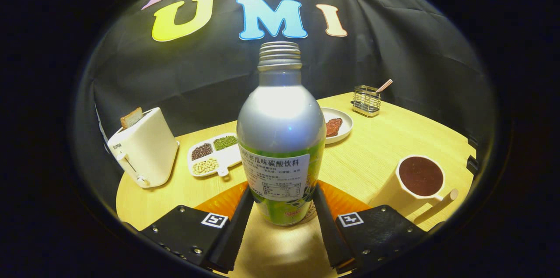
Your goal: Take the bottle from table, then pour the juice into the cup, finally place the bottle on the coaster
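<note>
Tongs [280,208] clamp the bottle [280,138] low on both sides, at 12 o'clock dead ahead btwn fingers. Bottle upright, long axis vertical, cap off, base on or just over the orange coaster [223,202]; can't tell contact. Cup [413,184], full of dark juice, at 2 o'clock on counter [376,146]. Tongs level, pointing fwd.

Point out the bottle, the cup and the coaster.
bottle [280,138]: gripper view, silver body, between the fingers.
cup [421,176]: gripper view, dark juice inside.
coaster [223,201]: gripper view, orange rim beside the bottle.
</note>
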Demonstrator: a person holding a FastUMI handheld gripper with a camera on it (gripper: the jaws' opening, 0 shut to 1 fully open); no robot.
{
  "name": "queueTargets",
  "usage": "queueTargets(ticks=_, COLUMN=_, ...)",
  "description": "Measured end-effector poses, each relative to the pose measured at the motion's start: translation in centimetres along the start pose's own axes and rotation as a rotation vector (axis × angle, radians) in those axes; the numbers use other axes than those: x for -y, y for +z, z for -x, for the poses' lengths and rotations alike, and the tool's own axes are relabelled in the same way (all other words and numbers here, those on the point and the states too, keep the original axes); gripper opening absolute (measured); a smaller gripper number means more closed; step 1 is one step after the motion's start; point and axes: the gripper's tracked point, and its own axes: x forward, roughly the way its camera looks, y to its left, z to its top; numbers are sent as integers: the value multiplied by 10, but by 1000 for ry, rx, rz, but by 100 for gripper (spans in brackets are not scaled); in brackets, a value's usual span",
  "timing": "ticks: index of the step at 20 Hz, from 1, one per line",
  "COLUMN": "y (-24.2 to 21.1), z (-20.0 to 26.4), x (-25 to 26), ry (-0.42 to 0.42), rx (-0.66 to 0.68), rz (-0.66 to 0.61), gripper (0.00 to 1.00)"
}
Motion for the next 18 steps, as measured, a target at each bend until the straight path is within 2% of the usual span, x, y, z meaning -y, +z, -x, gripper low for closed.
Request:
queueTargets(ticks=7, y=-6, z=-23, x=1, ry=-2, rx=-3, rz=37, gripper=78)
queueTargets(ticks=18, y=-21, z=-34, x=-2, ry=8, rx=-11, rz=83, gripper=81)
